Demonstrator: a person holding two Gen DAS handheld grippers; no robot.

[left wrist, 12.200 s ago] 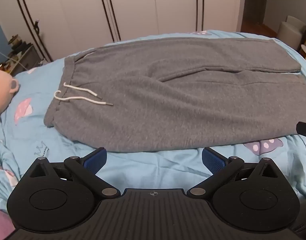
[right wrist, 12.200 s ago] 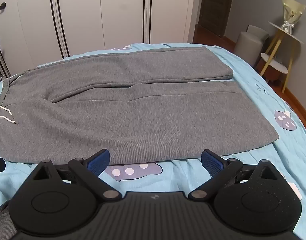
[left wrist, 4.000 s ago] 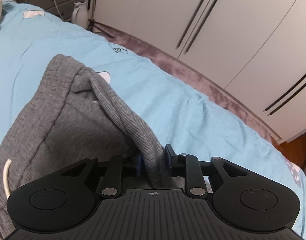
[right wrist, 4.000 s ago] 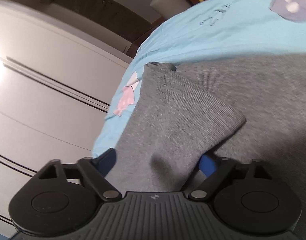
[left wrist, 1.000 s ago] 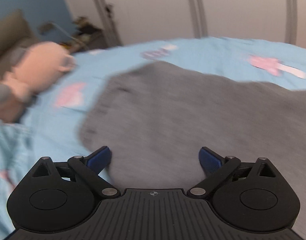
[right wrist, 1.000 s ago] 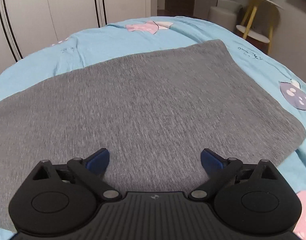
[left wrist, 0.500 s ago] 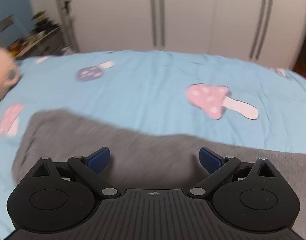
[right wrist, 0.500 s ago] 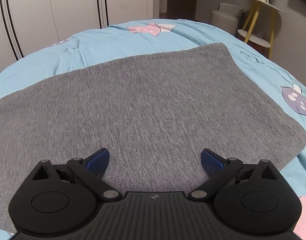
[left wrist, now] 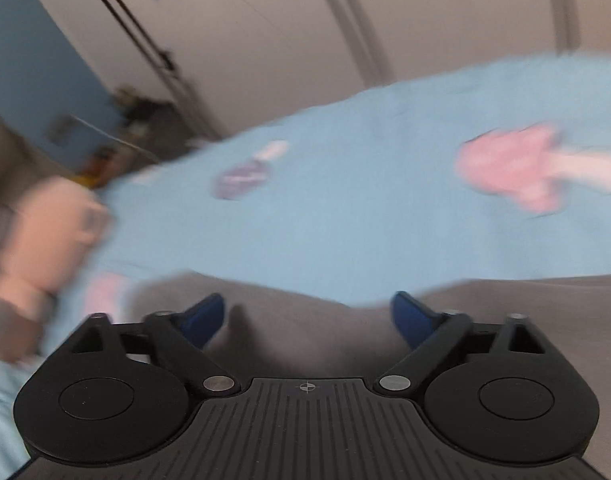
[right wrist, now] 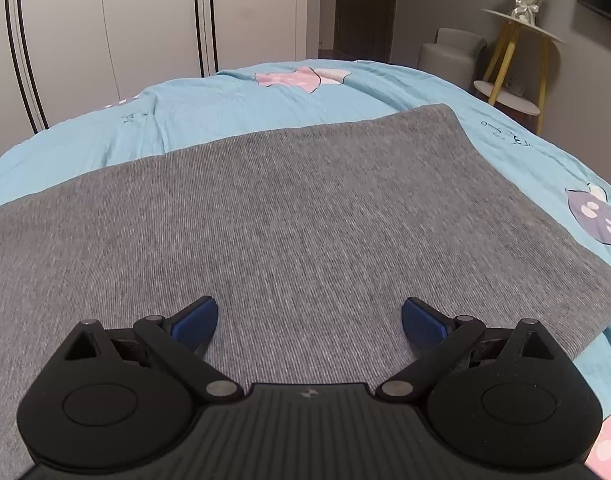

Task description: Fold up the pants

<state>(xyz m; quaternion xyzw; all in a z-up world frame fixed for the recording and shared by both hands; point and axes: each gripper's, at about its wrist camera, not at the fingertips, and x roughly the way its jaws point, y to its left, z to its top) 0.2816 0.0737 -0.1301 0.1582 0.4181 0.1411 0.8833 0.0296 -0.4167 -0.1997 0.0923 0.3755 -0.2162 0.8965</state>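
The grey pants (right wrist: 285, 216) lie flat on the blue bed cover (right wrist: 233, 108), folded lengthwise into one wide band. My right gripper (right wrist: 309, 320) is open and empty, low over the band's near part. In the blurred left wrist view only the near strip of the pants (left wrist: 305, 328) shows. My left gripper (left wrist: 307, 316) is open and empty over that strip, near its far edge.
A pink plush toy (left wrist: 45, 240) lies at the left of the bed cover (left wrist: 345, 220). White wardrobe doors (right wrist: 105, 32) stand behind the bed. A grey stool (right wrist: 449, 56) and a small yellow-legged side table (right wrist: 517, 64) stand at the right.
The left wrist view has swung left and tilted, so the plush toy is back in sight and the picture is blurred. The right gripper has barely moved. Both grippers stay open.
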